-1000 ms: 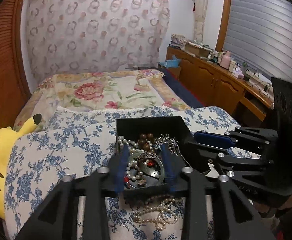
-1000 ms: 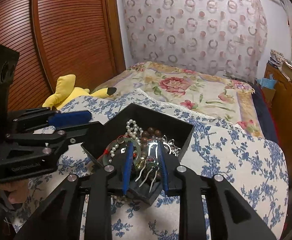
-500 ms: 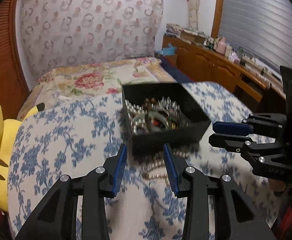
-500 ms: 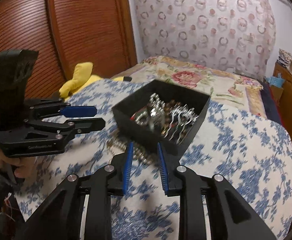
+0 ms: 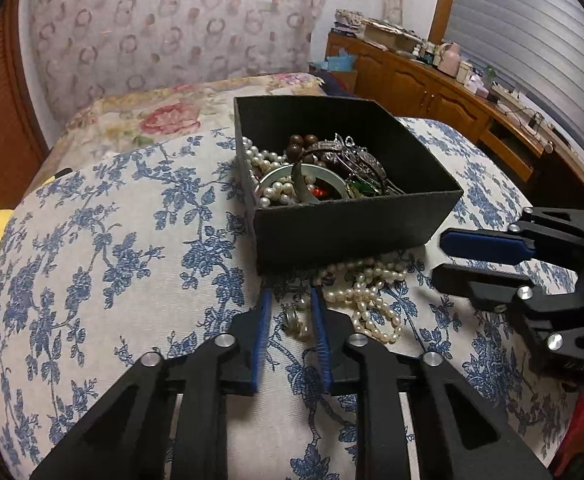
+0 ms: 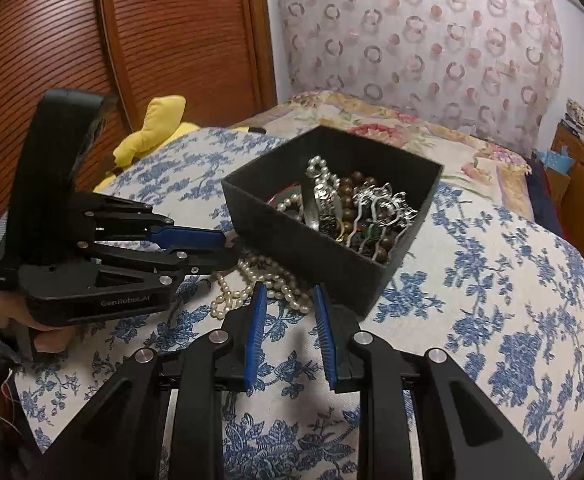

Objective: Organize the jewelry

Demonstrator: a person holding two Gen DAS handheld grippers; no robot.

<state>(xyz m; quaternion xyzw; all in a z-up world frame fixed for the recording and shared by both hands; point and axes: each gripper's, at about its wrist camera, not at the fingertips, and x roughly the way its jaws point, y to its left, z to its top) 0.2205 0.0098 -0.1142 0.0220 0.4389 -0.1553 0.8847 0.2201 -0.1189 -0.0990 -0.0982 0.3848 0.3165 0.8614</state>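
Your left gripper has just been closing around a white pearl strand; your right gripper hangs apart, empty. Lifting could snag pearls under the black jewelry box.

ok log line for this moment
left tool: just closing, white pearl necklace between fingers | right tool: open, empty | black square jewelry box: full

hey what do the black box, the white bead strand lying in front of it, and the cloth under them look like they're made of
Black box: likely stiff cardboard, matte; thin straight walls with a slightly grainy face.
White bead strand: pearls or imitation; creamy, softly glossy, uneven beads. Which of the two, the look can't settle.
Cloth: woven fabric, matte, printed with blue flowers, draping over a rounded edge.
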